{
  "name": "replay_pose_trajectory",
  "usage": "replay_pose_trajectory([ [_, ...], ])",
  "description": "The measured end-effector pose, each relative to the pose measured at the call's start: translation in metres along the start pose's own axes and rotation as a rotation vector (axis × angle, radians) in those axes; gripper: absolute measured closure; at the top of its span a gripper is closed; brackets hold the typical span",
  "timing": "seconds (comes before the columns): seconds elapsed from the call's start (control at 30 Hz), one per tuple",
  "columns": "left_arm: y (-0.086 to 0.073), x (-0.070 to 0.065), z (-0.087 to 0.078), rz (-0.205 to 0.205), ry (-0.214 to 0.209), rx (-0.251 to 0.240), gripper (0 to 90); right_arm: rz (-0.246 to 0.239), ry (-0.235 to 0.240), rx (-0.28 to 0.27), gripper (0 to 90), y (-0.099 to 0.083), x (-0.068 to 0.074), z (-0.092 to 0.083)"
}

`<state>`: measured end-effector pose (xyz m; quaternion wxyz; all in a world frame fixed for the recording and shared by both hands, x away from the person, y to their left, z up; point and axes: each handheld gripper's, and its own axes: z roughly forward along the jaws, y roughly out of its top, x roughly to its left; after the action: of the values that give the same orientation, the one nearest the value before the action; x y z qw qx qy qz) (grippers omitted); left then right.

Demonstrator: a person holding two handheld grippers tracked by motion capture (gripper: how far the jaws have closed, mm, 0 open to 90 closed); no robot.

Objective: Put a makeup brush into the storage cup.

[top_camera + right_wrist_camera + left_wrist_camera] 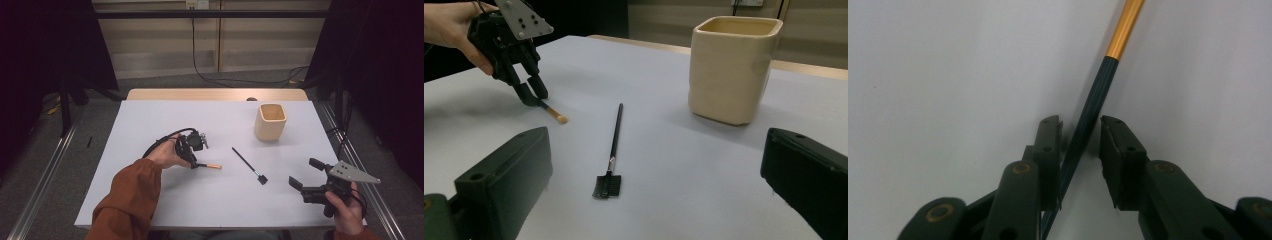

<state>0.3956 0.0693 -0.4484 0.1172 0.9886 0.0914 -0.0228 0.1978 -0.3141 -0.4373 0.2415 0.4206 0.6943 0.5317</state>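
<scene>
Left tool [192,164] closing around a small brush [1093,105] on the tabletop [150,125]

The left gripper view shows a slim gap beside the handle. Right tool [306,176] gapes, holding nothing; the cream cup's [735,67] inside is hidden.

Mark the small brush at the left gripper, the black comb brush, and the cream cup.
small brush [555,114], right gripper view, tan tip end.
black comb brush [246,161], high view, mid handle.
cream cup [729,75], right gripper view, front wall.
</scene>
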Motion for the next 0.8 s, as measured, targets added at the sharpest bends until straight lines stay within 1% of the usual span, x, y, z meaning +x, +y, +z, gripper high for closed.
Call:
replay_pose_trajectory([
  [0.03, 0.0001, -0.0001, 0.0006, -0.017, -0.004, -0.007, 73.1, -0.001, 0.000, 0.000, 0.0, 0.0000, 0.0001, 0.0001],
  [0.07, 0.0002, 0.0016, -0.0001, -0.004, -0.007, 0.004, 74.8, -0.002, 0.002, 0.001, 0.0, 0.0000, 0.0002, 0.0001],
  [0.13, 0.0002, 0.0019, 0.0001, -0.004, -0.001, 0.003, 76.2, -0.002, 0.004, 0.001, 0.0, 0.0000, 0.0003, -0.0001],
  [0.17, 0.0011, 0.0011, 0.0004, -0.017, 0.000, 0.002, 79.4, -0.001, 0.003, -0.003, 0.0, -0.0001, 0.0004, -0.0008],
  [0.2, 0.0011, 0.0011, 0.0004, -0.017, 0.000, 0.002, 81.3, -0.001, 0.003, -0.003, 0.0, -0.0001, 0.0004, -0.0008],
  [0.23, 0.0016, 0.0010, 0.0001, -0.006, -0.006, 0.011, 81.3, 0.000, 0.002, -0.003, 0.0, -0.0001, 0.0003, -0.0008],
  [0.27, 0.0019, 0.0002, 0.0002, -0.005, 0.000, 0.015, 83.8, 0.000, 0.000, -0.002, 0.0, -0.0003, 0.0000, -0.0007],
  [0.3, 0.0017, 0.0003, 0.0005, -0.019, -0.007, 0.007, 83.8, 0.000, -0.001, -0.001, 0.0, -0.0003, 0.0000, -0.0005],
  [0.4, 0.0012, 0.0019, 0.0001, -0.031, -0.015, 0.005, 83.9, -0.003, 0.000, 0.003, 0.0, -0.0003, 0.0001, -0.0002],
  [0.47, 0.0011, 0.0030, -0.0003, -0.025, -0.011, 0.009, 83.9, -0.005, -0.001, 0.004, 0.0, -0.0004, 0.0001, -0.0001],
  [0.5, 0.0008, 0.0018, 0.0001, -0.045, -0.012, -0.002, 83.9, -0.005, 0.000, 0.005, 0.0, -0.0004, 0.0001, -0.0001],
  [0.53, 0.0008, 0.0023, -0.0002, -0.044, -0.012, -0.002, 83.9, -0.004, -0.001, 0.005, 0.0, -0.0004, 0.0001, -0.0002],
  [0.57, 0.0002, 0.0024, -0.0004, -0.056, -0.017, -0.005, 83.9, -0.004, -0.001, 0.005, 0.0, -0.0004, 0.0002, -0.0002],
  [0.6, 0.0001, 0.0034, -0.0013, -0.050, -0.019, 0.002, 83.9, -0.004, -0.002, 0.005, 0.0, -0.0005, 0.0000, -0.0003],
  [0.63, -0.0006, 0.0025, -0.0007, -0.074, -0.022, -0.015, 83.9, -0.004, -0.002, 0.004, 0.0, -0.0005, 0.0000, -0.0003],
  [0.7, -0.0015, 0.0041, -0.0016, -0.070, -0.026, -0.014, 83.9, -0.005, -0.002, 0.004, 0.0, -0.0005, -0.0002, -0.0005],
  [0.73, -0.0018, 0.0043, -0.0018, -0.079, -0.026, -0.018, 84.0, -0.001, -0.002, 0.003, 0.0, -0.0005, -0.0002, -0.0003],
  [0.77, -0.0018, 0.0043, -0.0018, -0.079, -0.026, -0.018, 84.0, -0.001, -0.002, 0.003, 0.0, -0.0005, -0.0002, -0.0002],
  [0.8, -0.0019, 0.0051, -0.0027, -0.093, -0.042, -0.034, 84.0, -0.003, -0.002, 0.005, 0.0, -0.0005, -0.0003, -0.0002],
])
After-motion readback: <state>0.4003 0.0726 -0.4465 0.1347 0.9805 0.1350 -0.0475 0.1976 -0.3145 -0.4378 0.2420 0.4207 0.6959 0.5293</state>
